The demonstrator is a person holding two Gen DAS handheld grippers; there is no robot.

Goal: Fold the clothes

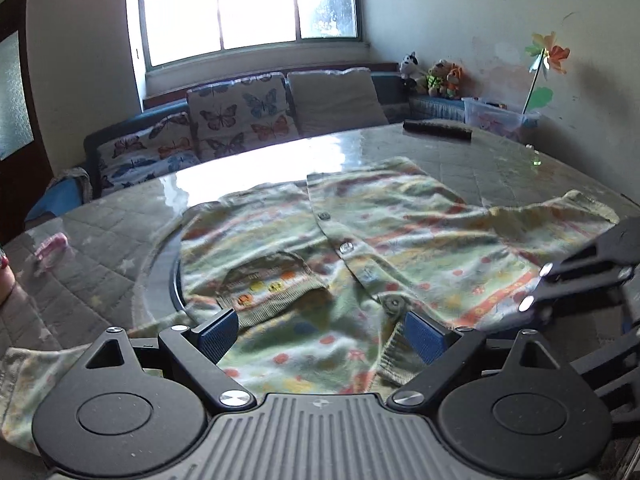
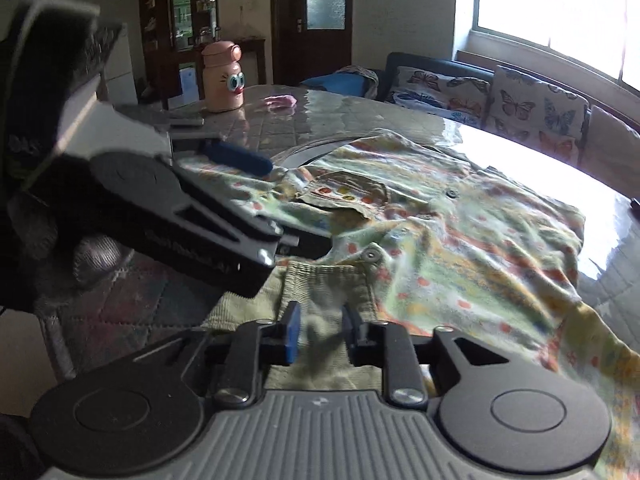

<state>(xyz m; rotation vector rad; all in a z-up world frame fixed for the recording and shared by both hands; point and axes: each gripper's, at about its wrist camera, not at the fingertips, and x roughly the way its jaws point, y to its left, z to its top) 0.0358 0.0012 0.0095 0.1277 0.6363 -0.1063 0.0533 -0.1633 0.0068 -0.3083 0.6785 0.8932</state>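
A small pale-green patterned cardigan with buttons lies spread on the round table; it also shows in the right wrist view. A sleeve cuff is folded over its front. My left gripper is open just above the collar end of the cardigan, with nothing between its blue pads. My right gripper hovers with its pads a narrow gap apart over the ribbed collar; I cannot tell whether it pinches the cloth. The left gripper shows at the left of the right wrist view.
The table has a glossy quilted cover. A dark remote lies at its far edge. A pink bottle with eyes and a pink scrap sit at another edge. A sofa with butterfly cushions stands behind.
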